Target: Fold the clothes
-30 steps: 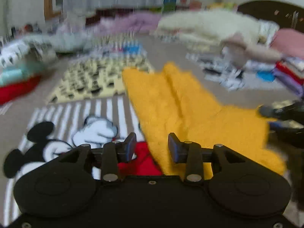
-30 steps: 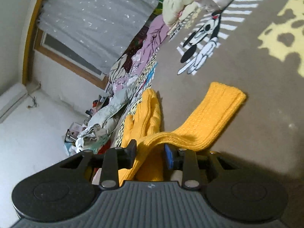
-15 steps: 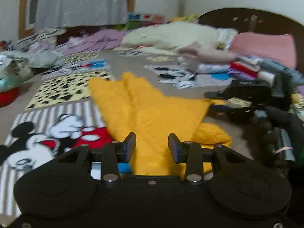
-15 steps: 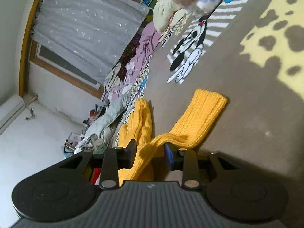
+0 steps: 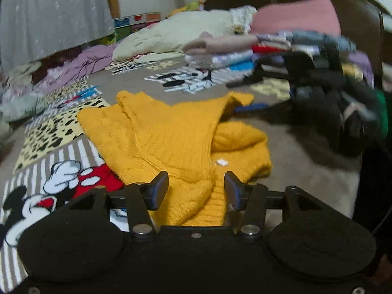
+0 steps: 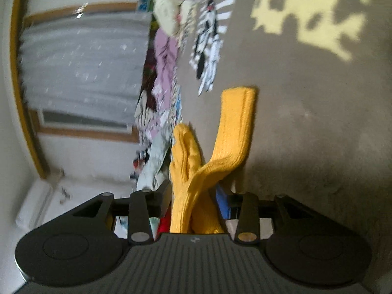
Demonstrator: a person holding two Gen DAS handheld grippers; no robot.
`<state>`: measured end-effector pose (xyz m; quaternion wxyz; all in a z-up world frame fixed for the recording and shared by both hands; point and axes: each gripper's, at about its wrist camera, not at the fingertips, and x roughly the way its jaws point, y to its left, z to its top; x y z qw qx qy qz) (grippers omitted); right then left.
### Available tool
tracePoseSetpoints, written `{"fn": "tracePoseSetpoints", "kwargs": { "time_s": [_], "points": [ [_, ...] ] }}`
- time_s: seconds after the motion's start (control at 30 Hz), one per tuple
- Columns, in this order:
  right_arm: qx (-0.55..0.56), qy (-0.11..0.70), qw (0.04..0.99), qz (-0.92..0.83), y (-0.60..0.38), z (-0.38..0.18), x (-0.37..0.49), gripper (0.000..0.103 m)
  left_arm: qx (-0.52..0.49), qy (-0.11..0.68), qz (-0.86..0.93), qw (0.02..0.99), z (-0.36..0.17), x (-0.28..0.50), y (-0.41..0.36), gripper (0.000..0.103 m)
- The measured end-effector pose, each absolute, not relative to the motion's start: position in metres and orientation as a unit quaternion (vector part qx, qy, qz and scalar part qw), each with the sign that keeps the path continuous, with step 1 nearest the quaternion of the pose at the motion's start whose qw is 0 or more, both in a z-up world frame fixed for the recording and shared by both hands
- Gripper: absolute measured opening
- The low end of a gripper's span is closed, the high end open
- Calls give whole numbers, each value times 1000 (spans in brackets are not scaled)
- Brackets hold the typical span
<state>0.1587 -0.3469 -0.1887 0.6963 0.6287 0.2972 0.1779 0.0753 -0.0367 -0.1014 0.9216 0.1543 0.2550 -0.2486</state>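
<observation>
A: Item one?
B: Sweater (image 5: 171,134), yellow knit. Left wrist view: centre of frame, lying partly folded on the bedspread (image 5: 289,152), one flap laid over the body, a small white tag showing lower right of centre.

A: Left gripper (image 5: 196,186)?
B: Bottom centre. Fingers (image 5: 159,188) spread wide, the near edge of the sweater lying between them. Contact with the knit cannot be told.

A: Right gripper (image 6: 193,196)?
B: Bottom centre of the right wrist view. Fingers (image 6: 161,193) fairly wide, a bunched fold of sweater (image 6: 196,191) filling the gap between them; the sleeve runs up to frame centre and ends on the bedspread (image 6: 306,112). Whether the knit is pinched or loose cannot be told.

A: Surroundings?
B: Left wrist view: cartoon mouse print (image 5: 36,201) lower left; leopard patch (image 5: 49,134) left; folded stack (image 5: 225,51) upper centre-right; cream bedding (image 5: 171,34) upper centre; curtain (image 5: 49,14) upper left; dark headboard (image 5: 355,7) upper right. A blurred dark shape at right is not identifiable.
</observation>
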Motion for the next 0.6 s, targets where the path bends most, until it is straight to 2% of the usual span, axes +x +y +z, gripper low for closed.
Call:
{"fn": "tracePoseSetpoints", "kwargs": {
  "time_s": [0.07,0.1,0.13,0.17,0.23,0.27,0.5,0.6],
  "points": [
    [629,294,703,156,-344,-188,161,40,168,253,-242,922,-106,71,-41,49],
    [625,294,709,142,-343,-186,163,38,172,252,-239,922,-108,69,-41,43],
    [623,289,716,127,-341,-184,164,38,175,252,-234,923,-109,67,-41,33],
    [619,283,724,115,-339,-182,166,34,175,254,-229,923,-111,64,-38,28],
    [594,283,748,93,-334,-179,175,15,159,256,-232,925,-110,63,-32,16],
    [583,283,757,86,-331,-176,179,10,149,256,-234,926,-109,64,-29,15],
    [433,264,859,76,-292,-93,197,9,-27,274,-245,930,-100,79,23,13],
    [372,278,881,88,-260,-75,216,9,-85,287,-245,922,-103,83,41,13]
  ]
}}
